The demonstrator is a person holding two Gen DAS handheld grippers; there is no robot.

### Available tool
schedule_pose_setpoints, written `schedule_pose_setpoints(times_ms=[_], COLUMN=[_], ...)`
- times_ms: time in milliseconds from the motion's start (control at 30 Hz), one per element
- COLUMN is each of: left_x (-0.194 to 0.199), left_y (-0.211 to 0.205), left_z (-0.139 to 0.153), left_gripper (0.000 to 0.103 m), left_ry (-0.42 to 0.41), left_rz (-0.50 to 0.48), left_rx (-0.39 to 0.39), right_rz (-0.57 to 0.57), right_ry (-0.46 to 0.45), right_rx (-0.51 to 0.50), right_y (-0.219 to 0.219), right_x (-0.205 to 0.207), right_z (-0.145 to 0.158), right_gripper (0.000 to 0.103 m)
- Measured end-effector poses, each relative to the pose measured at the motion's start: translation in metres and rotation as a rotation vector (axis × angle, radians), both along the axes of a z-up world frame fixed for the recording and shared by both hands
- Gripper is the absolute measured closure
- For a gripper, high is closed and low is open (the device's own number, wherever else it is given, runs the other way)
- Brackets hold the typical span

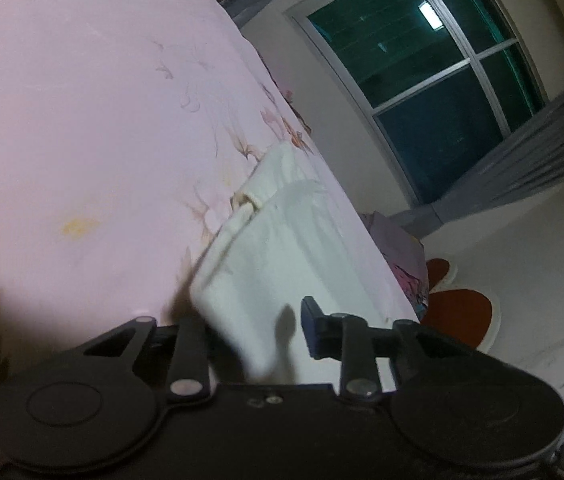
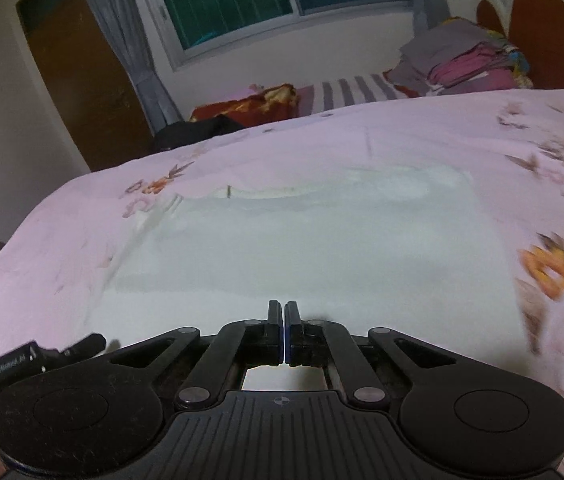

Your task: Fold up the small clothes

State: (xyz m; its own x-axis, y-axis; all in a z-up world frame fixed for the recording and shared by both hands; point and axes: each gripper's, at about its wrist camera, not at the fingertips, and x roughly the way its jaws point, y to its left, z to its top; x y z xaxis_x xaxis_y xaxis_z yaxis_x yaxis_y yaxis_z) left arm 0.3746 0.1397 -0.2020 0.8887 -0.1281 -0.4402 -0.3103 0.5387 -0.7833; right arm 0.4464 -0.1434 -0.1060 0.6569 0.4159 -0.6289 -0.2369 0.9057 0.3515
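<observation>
White cloth garment (image 2: pixel 314 240) is lying flat on the pink bed (image 2: pixel 402 136); soft and light, best pinched at a hem corner. Left gripper (image 1: pixel 250 328) is pinching its lifted edge, while right gripper (image 2: pixel 284 312) is pressed together, holding nothing.

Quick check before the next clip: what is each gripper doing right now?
Left gripper: fingers partly open around a fold of the white garment; whether they pinch it cannot be told.
Right gripper: fingers closed at the garment's near edge; any cloth caught cannot be told.
</observation>
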Motion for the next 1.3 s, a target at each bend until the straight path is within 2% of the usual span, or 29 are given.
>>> schedule_pose_setpoints(times_ms=[33,67,100,167,200,233,267,300,333,433,533,567,633,667,733,767,833,900,1067,1133,1233,1267,1300], left_x=[0.006,0.007,0.01,0.007,0.005,0.004,0.005,0.005,0.006,0.003,0.01,0.011,0.018,0.022,0.03,0.031,0.035,0.043,0.058,0.064,0.073,0.077,0.081], left_y=[-0.001,-0.004,-0.005,-0.003,-0.002,0.0,0.001,0.002,0.004,0.01,0.0,-0.002,-0.003,-0.005,-0.011,-0.02,-0.04,-0.064,-0.148,-0.188,-0.238,-0.256,-0.27], left_z=[0.0,0.002,0.002,0.008,0.011,0.014,0.015,0.015,0.013,0.007,0.016,0.018,0.021,0.023,0.034,0.044,0.067,0.085,0.123,0.131,0.125,0.117,0.108], left_gripper=[0.084,0.094,0.096,0.097,0.097,0.097,0.095,0.086,0.082,0.081,0.073,0.071,0.08,0.097,0.097,0.097,0.097,0.097,0.097,0.097,0.097,0.094,0.08], left_ry=[0.017,0.036,0.05,0.037,0.024,0.01,0.01,0.03,0.049,0.028,0.046,0.05,0.067,0.089,0.138,0.153,0.117,0.096,0.02,0.007,0.024,0.043,0.068], left_rz=[-0.005,-0.015,-0.03,-0.032,-0.032,-0.04,-0.049,-0.042,-0.018,0.014,0.01,0.018,0.033,0.022,-0.002,-0.03,-0.089,-0.165,-0.381,-0.478,-0.589,-0.637,-0.701], left_rx=[0.011,0.03,0.045,0.042,0.043,0.044,0.05,0.068,0.086,0.05,0.128,0.13,0.121,0.141,0.248,0.33,0.455,0.548,0.768,0.827,0.851,0.862,0.853], right_rz=[0.004,0.008,0.009,0.013,0.008,0.006,0.001,0.001,-0.004,-0.018,0.0,0.01,0.022,0.019,0.032,0.033,0.01,-0.024,-0.138,-0.166,-0.195,-0.197,-0.199], right_ry=[0.002,0.006,0.011,0.035,0.076,0.095,0.093,0.098,0.091,0.05,0.096,0.086,0.076,0.089,0.109,0.125,0.128,0.088,0.072,0.063,0.049,0.054,0.063], right_rx=[-0.001,-0.003,-0.005,-0.018,-0.059,-0.053,-0.036,-0.035,-0.024,0.007,-0.02,-0.026,-0.023,-0.008,0.025,0.056,0.113,0.168,0.291,0.325,0.344,0.355,0.36], right_y=[0.005,0.01,0.014,0.021,0.025,0.024,0.022,0.022,0.02,0.017,0.022,0.021,0.022,0.02,0.013,0.007,-0.009,-0.029,-0.112,-0.145,-0.188,-0.2,-0.21], right_x=[0.007,0.014,0.02,0.028,0.034,0.037,0.037,0.038,0.037,0.035,0.044,0.044,0.045,0.046,0.05,0.052,0.053,0.048,0.036,0.031,0.025,0.025,0.025], right_z=[-0.002,-0.004,-0.007,-0.017,-0.028,-0.036,-0.036,-0.033,-0.03,-0.022,-0.033,-0.035,-0.035,-0.035,-0.036,-0.036,-0.029,-0.02,-0.011,-0.007,-0.002,-0.002,-0.002], right_gripper=[0.103,0.103,0.103,0.103,0.103,0.103,0.103,0.103,0.103,0.103,0.103,0.103,0.103,0.103,0.103,0.103,0.103,0.103,0.103,0.103,0.103,0.103,0.103])
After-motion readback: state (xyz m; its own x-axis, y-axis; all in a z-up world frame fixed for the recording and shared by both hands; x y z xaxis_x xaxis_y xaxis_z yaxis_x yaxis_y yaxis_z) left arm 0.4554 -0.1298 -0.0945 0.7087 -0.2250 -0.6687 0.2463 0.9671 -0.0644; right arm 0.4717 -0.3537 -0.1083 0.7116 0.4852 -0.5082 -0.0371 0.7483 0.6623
